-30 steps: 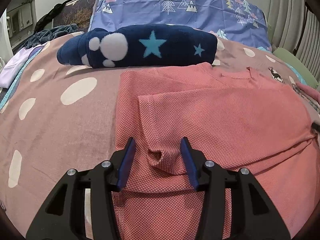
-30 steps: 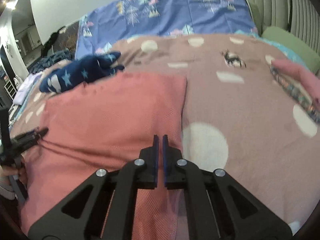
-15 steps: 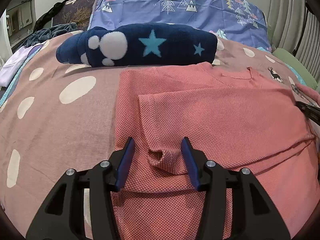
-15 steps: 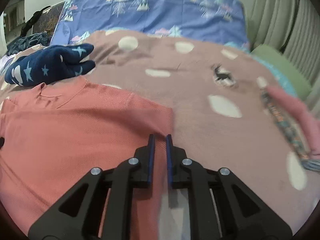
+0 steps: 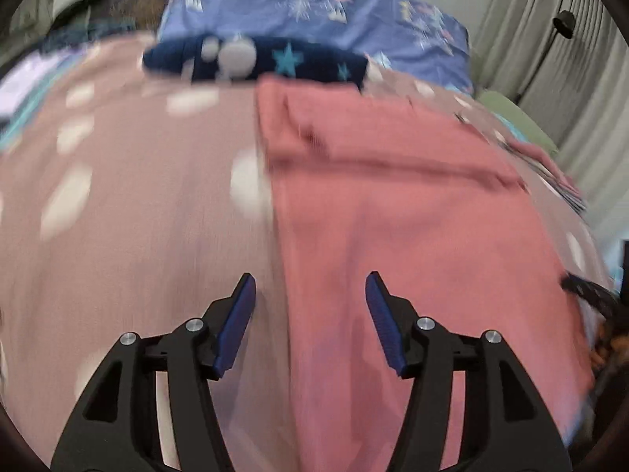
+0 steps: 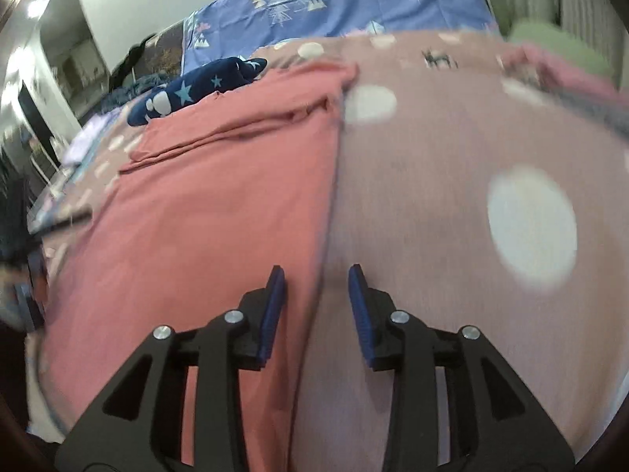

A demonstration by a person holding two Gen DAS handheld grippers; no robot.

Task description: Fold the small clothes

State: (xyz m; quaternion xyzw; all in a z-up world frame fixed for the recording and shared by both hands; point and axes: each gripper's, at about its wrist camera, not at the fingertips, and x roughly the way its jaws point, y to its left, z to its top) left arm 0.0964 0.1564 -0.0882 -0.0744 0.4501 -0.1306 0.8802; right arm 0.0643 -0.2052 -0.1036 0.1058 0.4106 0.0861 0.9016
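Left gripper (image 5: 310,289): we hold it with its jaws spread wide and nothing between the blue pads; it hangs over the left edge of the shirt.
Right gripper (image 6: 316,281): we hold it parted as well, gripping nothing; the shirt's right edge runs up between its fingers.
Pink T-shirt (image 5: 412,228): it lies flat ahead of both tools, sleeves folded inward across the chest, so we see a long narrow panel; the view is blurred.
Navy star-print garment (image 5: 255,59): folded, it sits beyond the shirt's far end, touching or just behind it.
Bedspread (image 6: 452,157): dusty pink with pale ovals, it lies under everything we see.
Blue tree-print pillow (image 5: 314,11): farthest ahead, behind the navy garment.
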